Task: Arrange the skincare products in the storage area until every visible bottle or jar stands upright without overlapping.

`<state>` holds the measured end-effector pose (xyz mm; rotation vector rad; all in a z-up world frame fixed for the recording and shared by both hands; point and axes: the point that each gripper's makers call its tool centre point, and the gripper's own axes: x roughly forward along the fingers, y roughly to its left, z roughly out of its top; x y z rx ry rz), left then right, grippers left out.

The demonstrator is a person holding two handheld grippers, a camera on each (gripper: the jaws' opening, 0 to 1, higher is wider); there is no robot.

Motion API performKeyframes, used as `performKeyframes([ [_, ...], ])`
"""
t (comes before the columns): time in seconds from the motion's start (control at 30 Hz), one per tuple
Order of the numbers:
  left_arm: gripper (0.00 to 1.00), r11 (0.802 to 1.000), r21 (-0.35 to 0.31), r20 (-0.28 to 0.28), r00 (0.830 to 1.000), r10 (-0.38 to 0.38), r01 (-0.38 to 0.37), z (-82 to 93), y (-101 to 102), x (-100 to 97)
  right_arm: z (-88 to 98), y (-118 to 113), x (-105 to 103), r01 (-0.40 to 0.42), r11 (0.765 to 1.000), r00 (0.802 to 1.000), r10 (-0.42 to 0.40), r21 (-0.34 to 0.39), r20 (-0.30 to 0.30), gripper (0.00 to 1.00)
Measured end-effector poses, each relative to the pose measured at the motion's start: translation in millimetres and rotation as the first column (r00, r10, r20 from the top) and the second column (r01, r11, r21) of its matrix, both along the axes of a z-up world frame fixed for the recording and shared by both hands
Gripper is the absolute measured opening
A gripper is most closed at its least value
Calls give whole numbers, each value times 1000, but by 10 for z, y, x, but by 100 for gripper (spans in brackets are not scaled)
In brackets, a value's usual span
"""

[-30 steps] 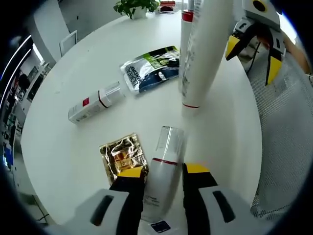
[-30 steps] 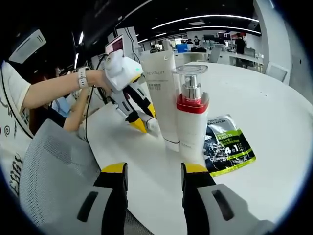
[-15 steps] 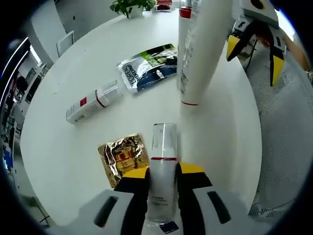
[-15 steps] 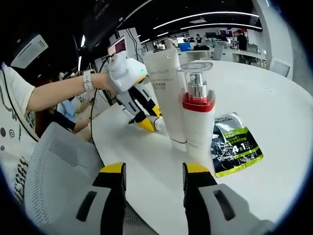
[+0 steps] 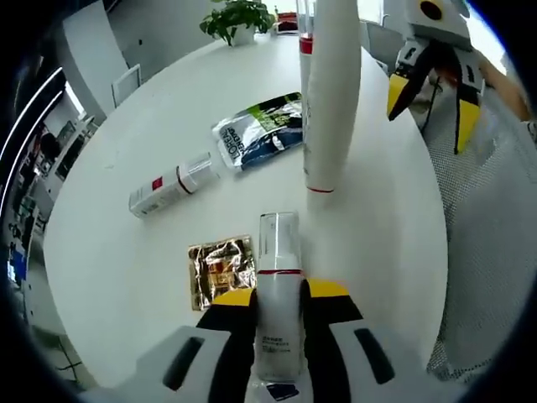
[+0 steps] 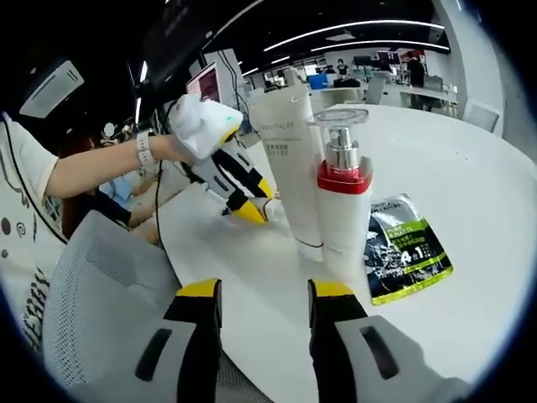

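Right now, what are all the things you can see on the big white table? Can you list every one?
Tall tube: one, white, standing upright mid-table.
Pump bottle: one, white with red collar and clear cap, standing beside the tube.
Small bottle: one, white with red band and clear cap, between the left gripper's jaws.
Lying bottle: one, white with red band, on its side.
Sachet: one, green and dark, flat.
Gold foil packet: one, flat by the left gripper.
Potted plant: one, green, far edge.
Table: one, white, round.
Mesh chair: one, grey.
Left gripper: yellow-tipped, shut.
Right gripper: yellow-tipped, open.
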<state>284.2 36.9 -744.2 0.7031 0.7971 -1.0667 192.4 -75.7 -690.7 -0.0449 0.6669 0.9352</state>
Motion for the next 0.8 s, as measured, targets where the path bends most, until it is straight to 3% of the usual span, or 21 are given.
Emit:
performKeyframes([
  [0.1,21,997,-80,-15,1000,7,-8,122,-49,-75,27,29,3,-4,1000,1000,4,26,-4,40],
  [0.2,21,994,-104,-11,1000,22,-23,192,0,-127,65,106,-62,-23,996,999,27,85,-42,40],
  [0.27,21,992,-121,-10,1000,27,-28,229,25,-181,138,130,-46,-21,992,999,25,127,-30,37],
  [0.53,21,971,-227,-37,997,74,-80,397,-9,-378,199,173,-45,-31,989,999,34,148,-13,35],
  [0.7,21,935,-337,-73,993,93,-113,569,-140,-516,277,232,-35,-33,986,999,32,164,5,37],
  [0.8,21,903,-416,-117,991,68,-112,664,-234,-609,329,313,-45,-39,982,999,37,186,13,37],
])
